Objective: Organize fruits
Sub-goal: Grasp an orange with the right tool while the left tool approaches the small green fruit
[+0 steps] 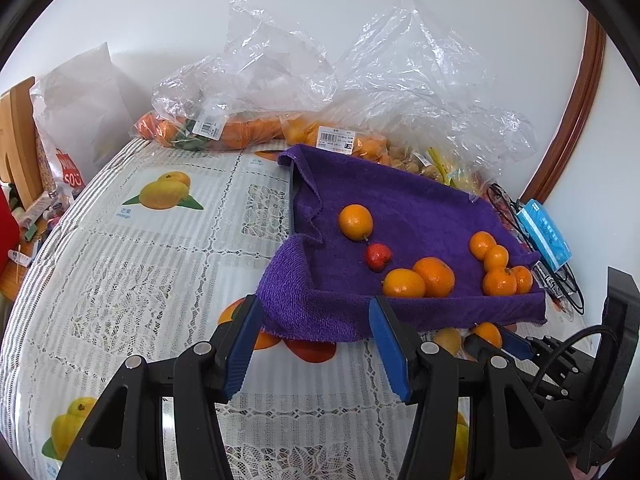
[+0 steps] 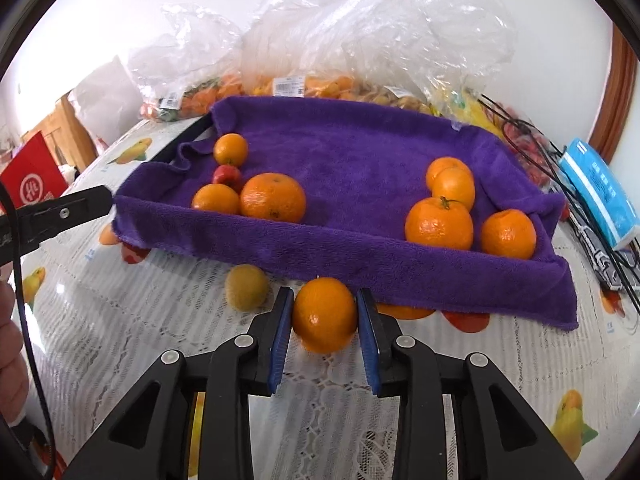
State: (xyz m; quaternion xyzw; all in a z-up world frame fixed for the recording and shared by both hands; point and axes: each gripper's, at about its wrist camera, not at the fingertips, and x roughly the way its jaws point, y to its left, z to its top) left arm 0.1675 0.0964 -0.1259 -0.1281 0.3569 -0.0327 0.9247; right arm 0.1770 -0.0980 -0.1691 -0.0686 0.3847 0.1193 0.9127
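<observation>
A tray lined with a purple towel (image 2: 340, 248) holds two groups of oranges. The left group (image 2: 273, 197) includes a small red fruit (image 2: 227, 175), and the right group (image 2: 439, 223) sits in the tray's right corner. My right gripper (image 2: 324, 320) is shut on one orange (image 2: 324, 314) just above the tablecloth, in front of the tray's near edge. That held orange (image 1: 488, 332) also shows in the left wrist view. My left gripper (image 1: 316, 340) stands open at the towel's (image 1: 400, 200) near left corner with nothing between its pads. One of its fingers (image 2: 68, 210) reaches the towel's left edge.
Clear plastic bags (image 1: 360, 72) of oranges and other fruit lie behind the tray against the wall. A blue packet (image 2: 600, 196) and black cables (image 2: 540, 152) lie to the right. The tablecloth (image 1: 140, 260) carries fruit prints. A red box (image 2: 32, 180) stands far left.
</observation>
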